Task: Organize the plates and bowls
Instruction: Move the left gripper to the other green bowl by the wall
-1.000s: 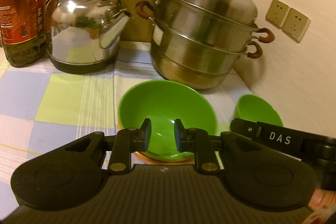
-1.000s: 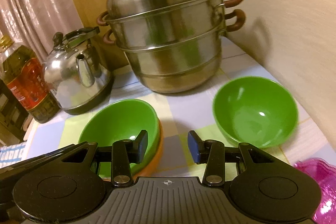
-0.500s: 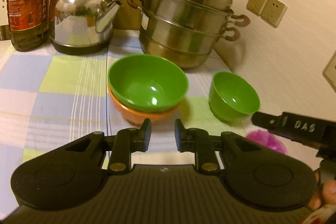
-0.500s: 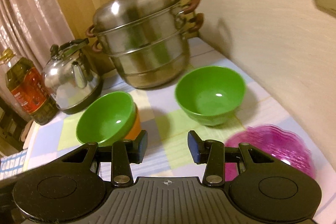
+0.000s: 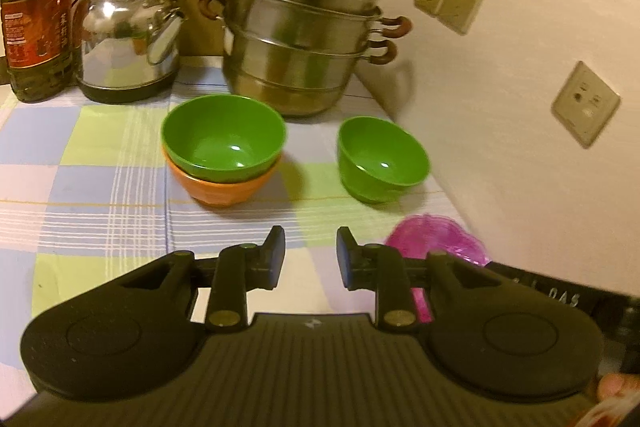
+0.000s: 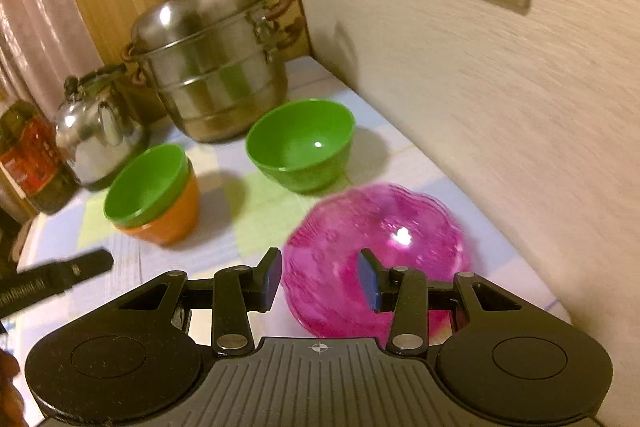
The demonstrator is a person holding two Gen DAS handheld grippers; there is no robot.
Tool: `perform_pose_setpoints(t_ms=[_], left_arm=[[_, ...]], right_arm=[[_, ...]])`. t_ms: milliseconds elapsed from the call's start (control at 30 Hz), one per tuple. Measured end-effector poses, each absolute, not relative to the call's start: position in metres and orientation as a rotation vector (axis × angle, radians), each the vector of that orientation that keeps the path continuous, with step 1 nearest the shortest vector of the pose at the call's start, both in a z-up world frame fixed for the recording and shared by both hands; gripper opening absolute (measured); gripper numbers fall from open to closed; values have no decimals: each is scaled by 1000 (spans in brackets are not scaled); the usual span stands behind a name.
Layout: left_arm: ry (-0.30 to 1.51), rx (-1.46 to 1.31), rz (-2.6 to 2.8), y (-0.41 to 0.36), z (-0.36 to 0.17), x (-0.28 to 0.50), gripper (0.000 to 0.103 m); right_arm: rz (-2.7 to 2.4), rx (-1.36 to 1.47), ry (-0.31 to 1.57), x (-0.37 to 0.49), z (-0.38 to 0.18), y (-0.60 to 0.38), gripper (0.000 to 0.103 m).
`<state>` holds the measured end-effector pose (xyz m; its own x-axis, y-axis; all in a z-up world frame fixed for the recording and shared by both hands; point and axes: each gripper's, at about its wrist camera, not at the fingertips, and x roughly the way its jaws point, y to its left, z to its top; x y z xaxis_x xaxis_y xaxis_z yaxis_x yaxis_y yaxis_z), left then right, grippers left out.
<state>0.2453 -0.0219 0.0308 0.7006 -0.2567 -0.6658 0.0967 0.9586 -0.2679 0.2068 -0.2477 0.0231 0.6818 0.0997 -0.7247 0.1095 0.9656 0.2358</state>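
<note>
Left wrist view: left gripper (image 5: pixel 310 251) over the checked tablecloth (image 5: pixel 80 187), jaws parted a little and just widened further, nothing between them, only bare cloth in the gap. Ahead, a green bowl (image 5: pixel 223 139) nested inside an orange bowl (image 5: pixel 220 187), upright, near the middle of the table. To the right of that stack and apart from it, a second green bowl (image 5: pixel 380 159), upright, near the wall. Nearer the camera, by the right finger, part of a pink plate (image 5: pixel 436 239), partly hidden behind the gripper body. At the back, a steel steamer pot (image 5: pixel 304 31), a kettle (image 5: pixel 128 39) and an oil bottle (image 5: pixel 34 11) in a row from right to left. On the wall, sockets (image 5: pixel 448 5). At the lower right edge, a fingertip of the person's hand (image 5: pixel 612 387).

Right wrist view: right gripper (image 6: pixel 318 279) low over the near edge of the pink plate (image 6: pixel 380 239), jaws moderately apart and empty; the plate seen behind and between the fingers, flat on the cloth, contact not discernible. Beyond the plate, the lone green bowl (image 6: pixel 300 147); to its left, the green bowl in the orange bowl (image 6: pixel 168 219). At the left edge, the tip of the other gripper, blurred.
</note>
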Motion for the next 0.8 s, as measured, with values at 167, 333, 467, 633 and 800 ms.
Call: perform_pose_setpoints(t_ms=[167, 333, 467, 633, 800], left_arm=[[775, -200, -220, -37, 39, 234, 28], [778, -191, -233, -50, 42, 228, 30], [797, -175, -237, -61, 41, 230, 33], [806, -176, -228, -71, 37, 244, 36], [827, -188, -226, -84, 23, 271, 36]], right_arm=[[-6, 270, 818, 187, 27, -258, 42], [-16, 281, 813, 178, 30, -268, 42], [-12, 302, 822, 177, 28, -279, 42], [-8, 357, 816, 186, 27, -295, 42], [1, 376, 813, 206, 23, -309, 42]])
